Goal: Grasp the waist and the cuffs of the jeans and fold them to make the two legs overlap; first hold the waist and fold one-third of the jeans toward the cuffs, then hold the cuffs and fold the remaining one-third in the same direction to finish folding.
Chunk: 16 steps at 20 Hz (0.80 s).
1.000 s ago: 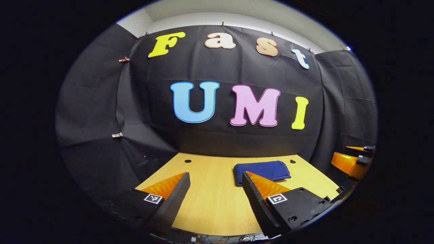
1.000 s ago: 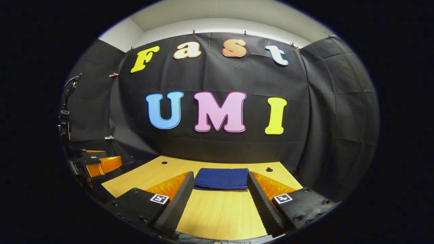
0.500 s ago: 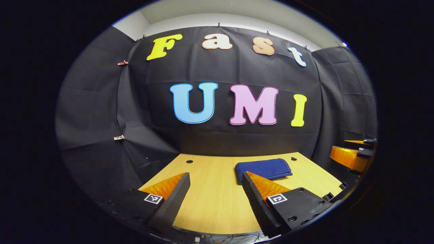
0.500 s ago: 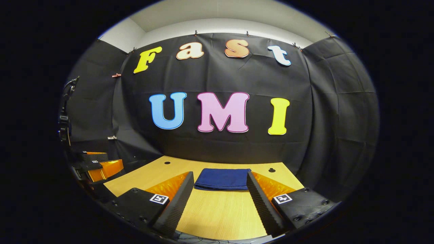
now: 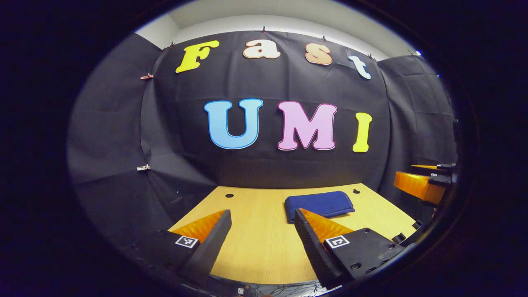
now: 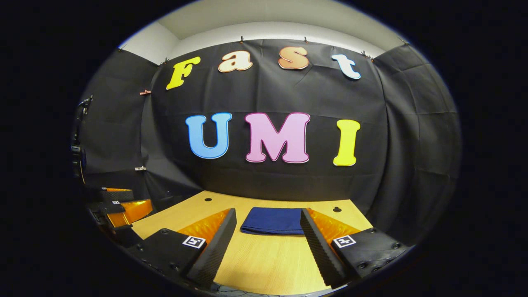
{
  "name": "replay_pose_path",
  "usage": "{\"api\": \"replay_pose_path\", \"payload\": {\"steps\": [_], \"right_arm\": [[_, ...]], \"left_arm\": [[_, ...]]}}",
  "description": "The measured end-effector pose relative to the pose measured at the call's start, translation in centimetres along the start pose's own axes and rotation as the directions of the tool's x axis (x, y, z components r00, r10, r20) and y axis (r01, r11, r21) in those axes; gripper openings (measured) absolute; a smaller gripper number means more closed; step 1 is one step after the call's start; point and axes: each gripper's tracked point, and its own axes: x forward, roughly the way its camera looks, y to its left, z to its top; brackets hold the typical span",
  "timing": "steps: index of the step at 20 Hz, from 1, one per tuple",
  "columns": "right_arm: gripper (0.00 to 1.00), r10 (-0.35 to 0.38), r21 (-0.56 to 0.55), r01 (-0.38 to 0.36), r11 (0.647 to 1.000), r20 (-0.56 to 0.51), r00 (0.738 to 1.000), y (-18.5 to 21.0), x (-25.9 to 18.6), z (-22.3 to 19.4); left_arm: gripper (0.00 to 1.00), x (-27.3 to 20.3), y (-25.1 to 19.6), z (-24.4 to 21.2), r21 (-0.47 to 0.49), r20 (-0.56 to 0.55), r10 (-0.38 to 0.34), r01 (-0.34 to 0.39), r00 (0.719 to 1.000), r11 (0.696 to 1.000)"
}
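Observation:
The dark blue jeans (image 5: 319, 204) lie folded into a compact flat bundle near the far edge of the wooden table (image 5: 255, 231), also seen as the jeans (image 6: 273, 220) in the right gripper view. My left gripper (image 5: 262, 225) is open and held back over the near part of the table, with the jeans beyond its right finger. My right gripper (image 6: 268, 225) is open too, and the bundle lies farther off, framed between its fingers. Neither gripper touches the cloth. The right gripper (image 5: 425, 183) appears at the far right of the left gripper view, and the left gripper (image 6: 119, 204) at the left of the right gripper view.
The wooden table (image 6: 264, 264) has two small dark holes (image 5: 229, 195) (image 5: 356, 191) near its back edge. Black cloth walls close the booth behind and on both sides. A stand with a clamp (image 6: 80, 136) rises at the left.
Both grippers have drifted slightly back from the jeans, staying open. The folded jeans have not moved.

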Motion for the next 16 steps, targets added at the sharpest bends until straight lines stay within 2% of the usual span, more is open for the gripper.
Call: {"api": "replay_pose_path", "payload": {"steps": [8,16], "right_arm": [[0.96,0.007,0.016,-0.007,1.0,-0.011,1.0,-0.2,0.3,-0.5],[0.96,0.032,0.014,-0.032,0.999,0.017,0.999,1.1,1.5,0.6]], "left_arm": [[0.96,0.0,-1.5,-0.2,0.04,-0.002,-0.035,0.035,0.999,0.999],[0.96,0.3,0.2,0.4,0.038,0.002,-0.006,0.006,1.0,0.999]]}}
